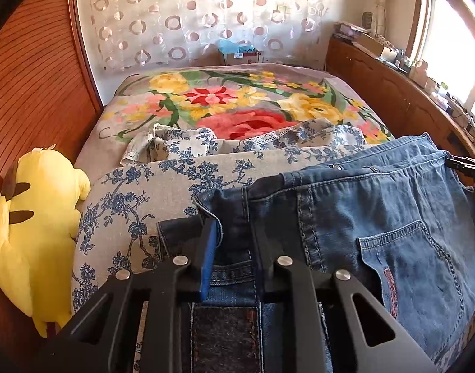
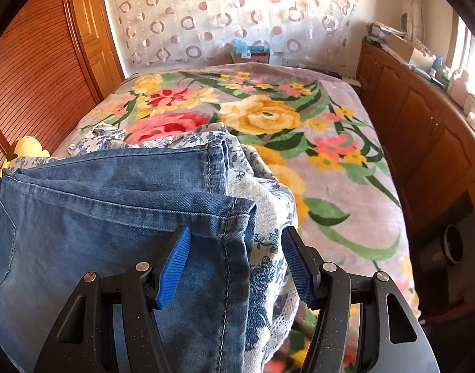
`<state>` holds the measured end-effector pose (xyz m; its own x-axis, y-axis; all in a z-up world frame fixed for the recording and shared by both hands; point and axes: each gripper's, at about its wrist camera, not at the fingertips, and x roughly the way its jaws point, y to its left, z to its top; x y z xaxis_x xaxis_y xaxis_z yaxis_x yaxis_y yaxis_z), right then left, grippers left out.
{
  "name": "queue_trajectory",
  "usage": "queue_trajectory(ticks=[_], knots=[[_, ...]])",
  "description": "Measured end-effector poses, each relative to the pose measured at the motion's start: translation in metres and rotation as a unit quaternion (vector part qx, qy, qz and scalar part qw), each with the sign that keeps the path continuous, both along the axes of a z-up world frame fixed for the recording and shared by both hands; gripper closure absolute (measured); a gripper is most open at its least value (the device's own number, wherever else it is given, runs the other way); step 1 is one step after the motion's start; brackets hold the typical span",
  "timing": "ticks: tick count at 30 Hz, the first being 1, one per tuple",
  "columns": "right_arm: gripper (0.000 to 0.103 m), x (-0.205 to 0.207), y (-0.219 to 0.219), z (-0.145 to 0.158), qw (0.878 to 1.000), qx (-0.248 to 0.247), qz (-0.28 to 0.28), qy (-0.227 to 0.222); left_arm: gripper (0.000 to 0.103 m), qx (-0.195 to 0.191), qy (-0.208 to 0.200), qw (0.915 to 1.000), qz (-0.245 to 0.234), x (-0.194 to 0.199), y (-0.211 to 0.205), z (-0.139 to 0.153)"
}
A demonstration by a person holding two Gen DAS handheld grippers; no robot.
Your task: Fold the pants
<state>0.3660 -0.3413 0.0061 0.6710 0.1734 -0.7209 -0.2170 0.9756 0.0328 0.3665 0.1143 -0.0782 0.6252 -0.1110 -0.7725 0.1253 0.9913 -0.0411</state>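
Observation:
Blue jeans [image 1: 377,217] lie across the near end of a bed, back pocket up, waistband toward the left. My left gripper [image 1: 234,248] is closed on a bunched fold of the waistband, with denim filling the narrow gap between its fingers. In the right wrist view the leg ends of the jeans [image 2: 97,202] lie doubled, one hem behind the other. My right gripper [image 2: 236,233] stands open over the nearer hem corner; its left pad [image 2: 173,267] lies against the denim and its right pad [image 2: 296,267] hangs over the patterned sheet.
A blue-and-white floral sheet [image 1: 138,192] lies under the jeans, on a bright flowered blanket [image 2: 299,118]. A yellow plush toy [image 1: 29,233] sits at the bed's left edge by a wooden wardrobe [image 1: 35,77]. A wooden cabinet [image 2: 424,130] runs along the right.

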Motion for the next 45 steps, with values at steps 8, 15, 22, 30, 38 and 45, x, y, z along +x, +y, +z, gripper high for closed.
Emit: queue_trajectory(ticks=[8,15,22,30,38,45], knots=[[0.085,-0.005,-0.002,0.006,1.0,0.013,0.011,-0.017,0.092,0.006,-0.018,0.9998,0.003,-0.005,-0.003,0.005],[0.098,-0.027,-0.004,0.018,0.998,0.016,0.014,-0.055,0.098,0.001,-0.048,0.9988,0.011,-0.02,0.003,0.019],[0.098,-0.058,-0.003,0.042,0.993,0.012,0.007,-0.12,0.098,-0.003,-0.088,0.9958,0.026,-0.038,0.008,0.041],[0.098,-0.061,0.013,0.043,0.988,-0.005,0.004,-0.155,0.098,-0.007,-0.126,0.9898,0.067,-0.055,0.028,0.06],[0.098,-0.031,0.038,0.019,0.991,-0.036,0.007,-0.128,0.101,0.023,-0.12,0.9885,0.089,-0.042,0.035,0.052],[0.098,-0.015,0.049,0.002,0.992,-0.05,0.004,-0.116,0.101,0.026,-0.106,0.9909,0.079,-0.039,0.035,0.043]])
